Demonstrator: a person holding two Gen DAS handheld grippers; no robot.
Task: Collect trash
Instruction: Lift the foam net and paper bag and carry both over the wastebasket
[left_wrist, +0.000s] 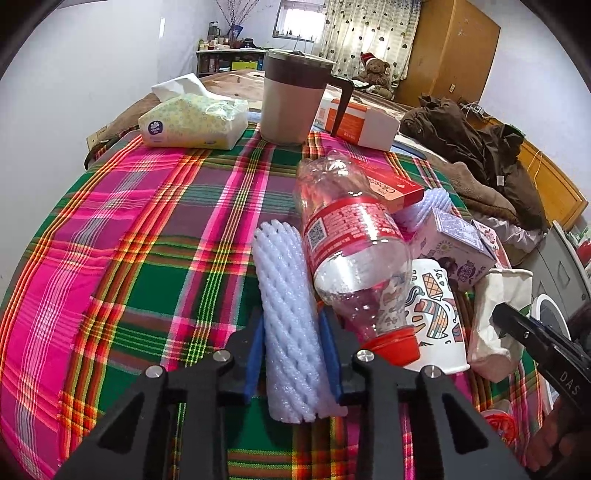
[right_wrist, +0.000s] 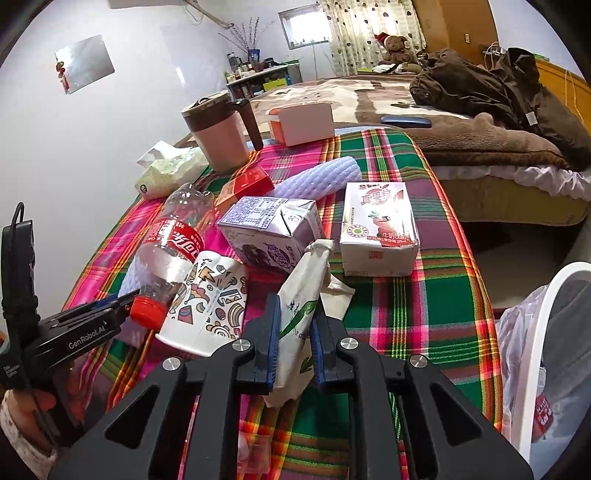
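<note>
Trash lies in a heap on the plaid tablecloth (left_wrist: 147, 221). My left gripper (left_wrist: 291, 325) is shut on a white foam net sleeve (left_wrist: 284, 280), its blue pads pressing both sides. Against the sleeve leans an empty cola bottle (left_wrist: 347, 236) with a red cap, resting on a patterned paper cup (left_wrist: 432, 314). In the right wrist view my right gripper (right_wrist: 295, 317) is shut on a crumpled white paper bag (right_wrist: 306, 273) with green print. Beyond it lie a purple carton (right_wrist: 269, 229), a pink carton (right_wrist: 380, 229), a second foam sleeve (right_wrist: 314, 181) and a red box (right_wrist: 243, 184).
A lidded mug (right_wrist: 221, 125), a tissue pack (right_wrist: 166, 170) and a white-and-orange box (right_wrist: 303, 122) stand at the table's far side. A white bin (right_wrist: 532, 332) lined with a plastic bag sits at the right edge. A bed with a brown coat (right_wrist: 480, 85) lies behind.
</note>
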